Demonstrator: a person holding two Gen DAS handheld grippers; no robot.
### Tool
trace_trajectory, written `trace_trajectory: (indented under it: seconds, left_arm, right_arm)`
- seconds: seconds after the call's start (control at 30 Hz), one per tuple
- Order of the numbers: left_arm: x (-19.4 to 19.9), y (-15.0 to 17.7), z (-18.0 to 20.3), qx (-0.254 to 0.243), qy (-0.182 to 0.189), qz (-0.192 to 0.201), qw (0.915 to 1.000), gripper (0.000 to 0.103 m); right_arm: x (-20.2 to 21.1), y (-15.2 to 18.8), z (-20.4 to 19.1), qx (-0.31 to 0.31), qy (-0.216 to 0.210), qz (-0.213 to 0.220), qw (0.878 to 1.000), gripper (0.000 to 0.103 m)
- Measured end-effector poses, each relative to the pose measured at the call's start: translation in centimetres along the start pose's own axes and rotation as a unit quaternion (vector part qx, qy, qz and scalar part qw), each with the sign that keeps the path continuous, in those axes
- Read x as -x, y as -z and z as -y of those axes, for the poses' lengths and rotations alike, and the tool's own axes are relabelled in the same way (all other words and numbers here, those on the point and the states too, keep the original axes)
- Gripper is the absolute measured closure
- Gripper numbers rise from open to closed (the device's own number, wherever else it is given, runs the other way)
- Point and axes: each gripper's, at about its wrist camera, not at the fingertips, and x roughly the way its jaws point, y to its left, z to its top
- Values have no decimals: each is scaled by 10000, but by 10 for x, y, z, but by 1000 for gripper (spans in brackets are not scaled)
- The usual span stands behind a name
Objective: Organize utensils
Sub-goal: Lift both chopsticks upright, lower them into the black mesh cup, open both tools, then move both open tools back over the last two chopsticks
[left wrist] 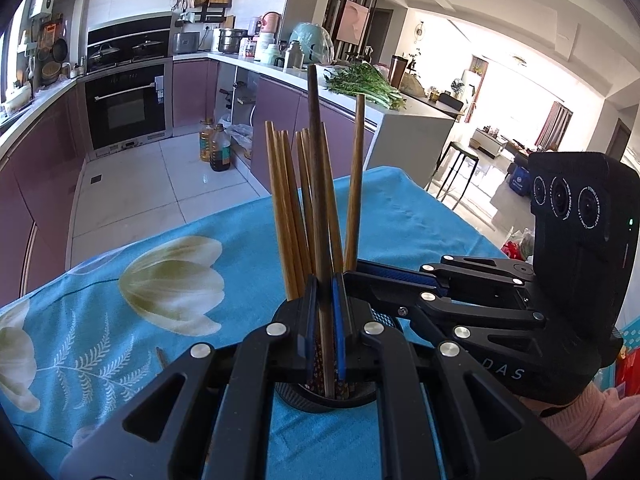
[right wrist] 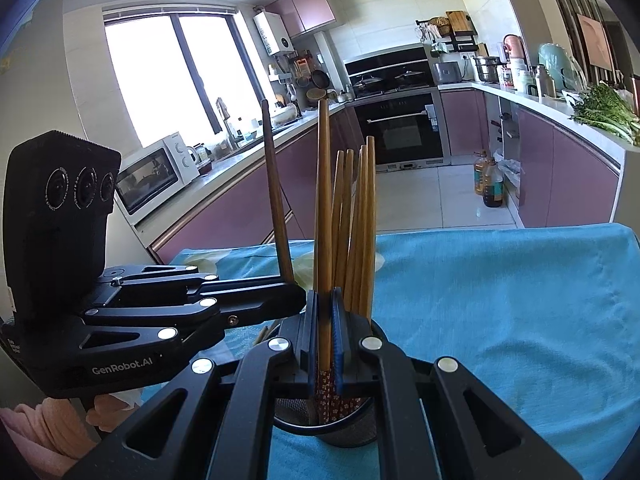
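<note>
A black mesh holder [left wrist: 320, 398] [right wrist: 344, 434] stands on the blue flowered tablecloth [left wrist: 400, 208] with several wooden chopsticks [left wrist: 288, 208] [right wrist: 356, 216] upright in it. My left gripper [left wrist: 324, 282] is shut on a dark brown chopstick [left wrist: 318, 160] whose patterned lower end reaches into the holder. My right gripper [right wrist: 325, 296] is shut on a lighter, taller chopstick [right wrist: 323, 200] that also dips into the holder. Each gripper shows in the other's view: the right gripper [left wrist: 352, 270] comes in from the right, the left gripper [right wrist: 298, 292] from the left with its dark chopstick [right wrist: 274, 192].
A loose chopstick [left wrist: 161, 356] [right wrist: 266, 332] lies on the cloth left of the holder. A person's pink sleeve [left wrist: 592, 420] is behind the right gripper. Beyond the table edge are the tiled floor, oil bottles [left wrist: 216, 148] and purple cabinets.
</note>
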Motion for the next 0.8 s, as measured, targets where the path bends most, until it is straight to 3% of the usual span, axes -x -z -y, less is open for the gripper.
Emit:
trace_trajectory:
  seconds: [0.37, 0.57, 0.67, 0.8]
  left_arm:
    - [-19, 14, -5, 111, 97, -229, 9996, 95]
    - [-10, 27, -9, 215, 23, -83, 9997, 95]
    - [4, 34, -11, 229, -63, 92, 9997, 90]
    - [29, 47, -16, 222, -410, 412, 9981, 75]
  right_arm:
    - [4, 2, 2, -69, 8, 62, 10000, 95]
    - [9, 8, -1, 5, 2, 67, 10000, 94]
    - [11, 7, -9, 85, -22, 93, 9999, 90]
    - [21, 14, -21, 264, -148, 142, 9994, 80]
